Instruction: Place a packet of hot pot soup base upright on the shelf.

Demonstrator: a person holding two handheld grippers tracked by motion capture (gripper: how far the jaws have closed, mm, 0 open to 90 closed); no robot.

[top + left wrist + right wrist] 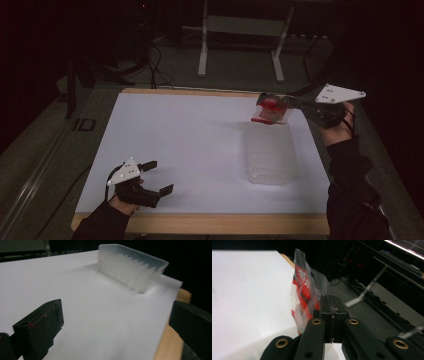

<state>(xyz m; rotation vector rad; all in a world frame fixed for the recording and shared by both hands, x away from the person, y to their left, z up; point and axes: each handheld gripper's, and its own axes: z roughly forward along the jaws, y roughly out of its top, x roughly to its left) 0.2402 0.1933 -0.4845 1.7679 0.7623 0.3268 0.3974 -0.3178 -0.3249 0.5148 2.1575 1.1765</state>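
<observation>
Black sleeves [350, 170], black grippers, grey plates [339, 93]

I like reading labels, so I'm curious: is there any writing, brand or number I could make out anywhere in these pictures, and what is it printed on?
Red and clear packet, held in the right hand-held gripper: large white characters on the red panel, too blurred to read.
Same packet: a smaller line of white lettering below them, too small to read.
Floor left of the table: a dim mark reading roughly "ID", uncertain.
</observation>
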